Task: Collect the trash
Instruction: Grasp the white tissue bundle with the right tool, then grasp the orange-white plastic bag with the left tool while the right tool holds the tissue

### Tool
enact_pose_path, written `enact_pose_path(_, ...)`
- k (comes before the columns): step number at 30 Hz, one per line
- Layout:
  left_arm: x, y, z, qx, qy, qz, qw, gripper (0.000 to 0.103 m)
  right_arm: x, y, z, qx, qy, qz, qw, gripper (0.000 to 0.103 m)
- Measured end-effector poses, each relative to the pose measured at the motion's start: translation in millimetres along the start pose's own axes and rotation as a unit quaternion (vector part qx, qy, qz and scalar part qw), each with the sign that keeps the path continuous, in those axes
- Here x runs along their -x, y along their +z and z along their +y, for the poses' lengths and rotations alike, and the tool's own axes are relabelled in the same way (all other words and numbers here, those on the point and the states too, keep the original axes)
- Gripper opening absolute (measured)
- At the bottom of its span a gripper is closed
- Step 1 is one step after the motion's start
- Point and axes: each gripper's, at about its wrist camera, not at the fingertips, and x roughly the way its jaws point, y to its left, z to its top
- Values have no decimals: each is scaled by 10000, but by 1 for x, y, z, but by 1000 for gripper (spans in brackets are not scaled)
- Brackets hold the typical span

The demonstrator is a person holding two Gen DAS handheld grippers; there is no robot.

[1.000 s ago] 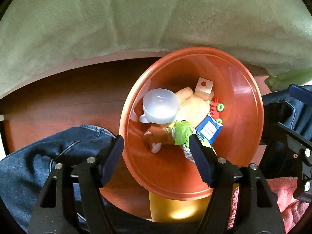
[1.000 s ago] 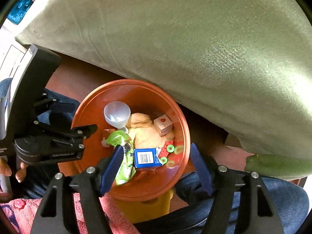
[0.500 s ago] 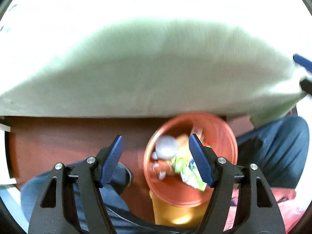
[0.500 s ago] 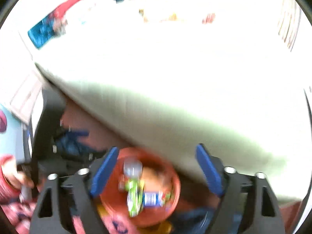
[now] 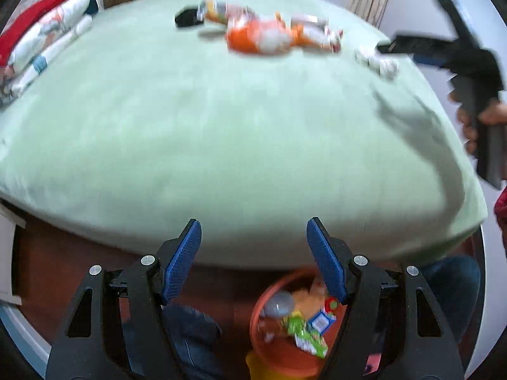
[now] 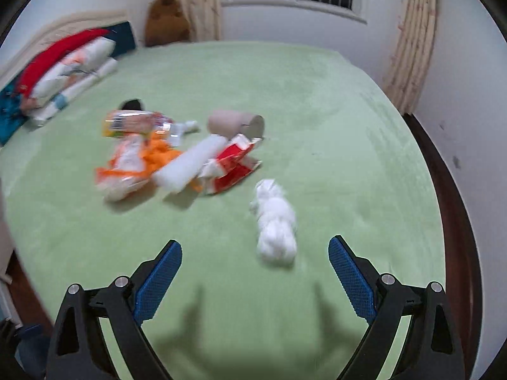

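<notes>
The right claw (image 6: 255, 277) is hanging over the green bed (image 6: 317, 101) with nothing between its pads, its jaws having just been opening to stand wide; a second ago it was low over the orange bin (image 5: 263, 313), so one drop seems done and it is now coming round for the next piece. Just ahead of it a white tissue wad (image 6: 275, 224) is lying alone, the likeliest next pick. Farther out, a heap is waiting: an orange wrapper (image 6: 133, 164), a white roll (image 6: 190, 164), a red packet (image 6: 233, 164) and a cardboard tube (image 6: 236, 123), overlapping one another. The left claw (image 5: 253, 258) is also empty, half open, lifted away from the bin, which is sitting on the floor by the bed edge. Pillows (image 6: 63, 72) are lying well clear.
</notes>
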Motion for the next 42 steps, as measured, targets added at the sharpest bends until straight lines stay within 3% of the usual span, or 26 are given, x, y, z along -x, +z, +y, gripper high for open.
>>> enact_pose_path(2,4,15,-4,-53,44,-159,9998,68,-22,6,-2,-24,-158,251,9996,90)
enact_pose_path(3,6,24,-4,-74,71,-241,9997,68,-29,7,-2,-21,-220,341,9992,84)
enact_pose_path(5,10,39,-4,-101,39,-363,9993,68,-47,9,-4,-30,-350,614,9975,69)
enact_pose_path(6,10,47,-7,-128,46,-413,9991,68,-50,9,-6,-80,-350,695,9969,49)
enact_pose_path(7,9,52,-10,-135,72,-458,9988,68,-55,8,-10,-227,-188,802,9963,36)
enact_pose_path(8,9,58,-11,-142,56,-501,9986,68,-54,8,-12,-299,-142,784,9964,33)
enact_pose_path(17,-1,101,-17,-164,179,-681,9974,68,-10,8,-18,-309,27,255,9992,33)
enact_pose_path(24,-37,151,-12,-101,169,-552,9983,68,44,3,-11,-95,323,-177,9993,33)
enact_pose_path(33,-94,204,-11,152,-281,-99,9994,68,66,-14,-3,14,673,-285,9973,33)
enact_pose_path(42,-136,224,-8,456,-137,181,9987,69,60,-23,2,-14,851,-228,9961,33)
